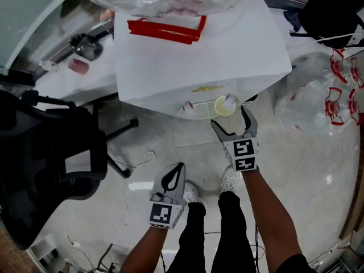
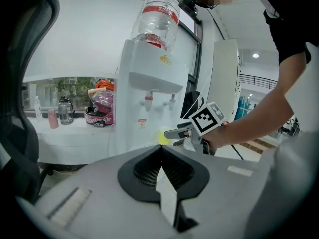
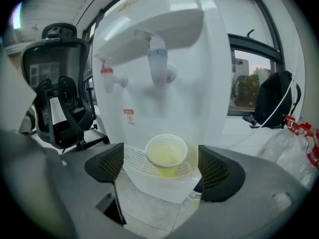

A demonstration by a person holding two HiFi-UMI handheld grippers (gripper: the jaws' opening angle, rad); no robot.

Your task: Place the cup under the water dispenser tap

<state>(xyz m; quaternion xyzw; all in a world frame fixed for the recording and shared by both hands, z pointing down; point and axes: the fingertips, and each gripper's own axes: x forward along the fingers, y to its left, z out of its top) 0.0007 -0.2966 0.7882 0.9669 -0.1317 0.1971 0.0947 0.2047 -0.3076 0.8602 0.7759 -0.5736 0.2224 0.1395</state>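
Our right gripper point(image 1: 231, 120) has its jaws spread wide with nothing clamped. The cup point(image 3: 167, 154) sits in the gap between them, a bit ahead of the tips, and neither pad is touching it as far as we can see. It's a pale yellowish cup, upright on the white drip tray point(image 3: 135, 161) of the water dispenser point(image 3: 204, 68), right below the blue tap point(image 3: 158, 62). The red tap point(image 3: 108, 78) is off past the left jaw. Our left gripper point(image 2: 160, 152) hangs well back from all that, jaws pressed together and empty, and straight out past its tips we can see the dispenser and the right gripper.
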